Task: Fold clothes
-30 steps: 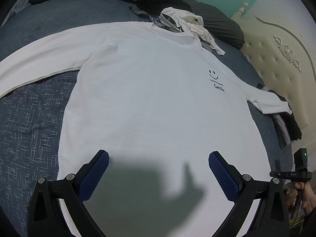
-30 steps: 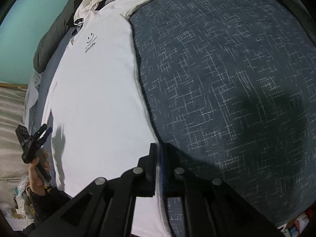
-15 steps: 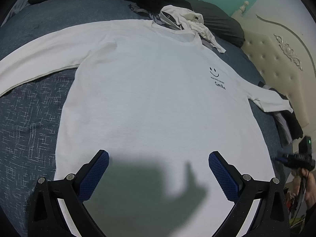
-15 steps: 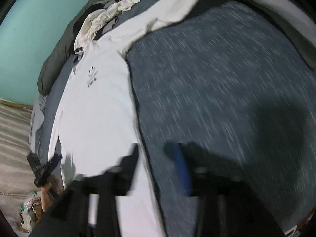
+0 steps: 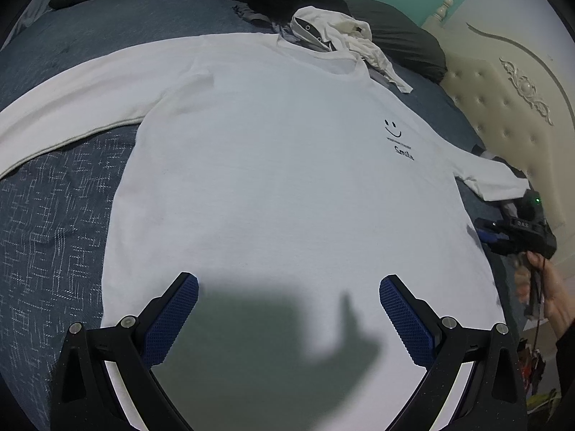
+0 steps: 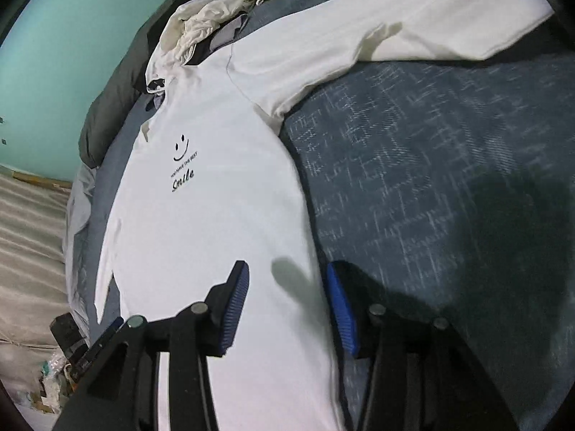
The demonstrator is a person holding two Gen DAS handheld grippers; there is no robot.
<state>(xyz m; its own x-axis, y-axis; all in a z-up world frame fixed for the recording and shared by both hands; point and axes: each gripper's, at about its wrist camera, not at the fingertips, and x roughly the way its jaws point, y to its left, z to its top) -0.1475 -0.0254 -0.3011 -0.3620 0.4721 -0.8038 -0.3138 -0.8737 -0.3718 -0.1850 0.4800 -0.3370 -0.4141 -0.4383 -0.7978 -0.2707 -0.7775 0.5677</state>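
A white long-sleeved shirt (image 5: 287,179) with a smiley and "Smile" print lies flat, face up, on the blue bedspread (image 5: 54,215), both sleeves spread out. My left gripper (image 5: 287,283) hangs open above the shirt's lower part and holds nothing. My right gripper (image 6: 287,273) stands over the shirt (image 6: 208,222) at its side edge. One pad is above the cloth and the other above the bedspread (image 6: 431,179). Its jaws are closing, with the shirt's edge below them and not pinched. In the left wrist view the right gripper (image 5: 485,233) shows by the short end of the far sleeve, held in a hand.
A crumpled pile of light and dark clothes (image 5: 337,32) lies just past the collar, against a dark pillow (image 5: 402,32). A cream tufted headboard (image 5: 503,89) stands on the right. More dark garments (image 5: 510,208) lie under the right sleeve's end.
My right gripper went from shut to open and moved along the shirt's side edge toward the sleeve. The left gripper stayed still and open.
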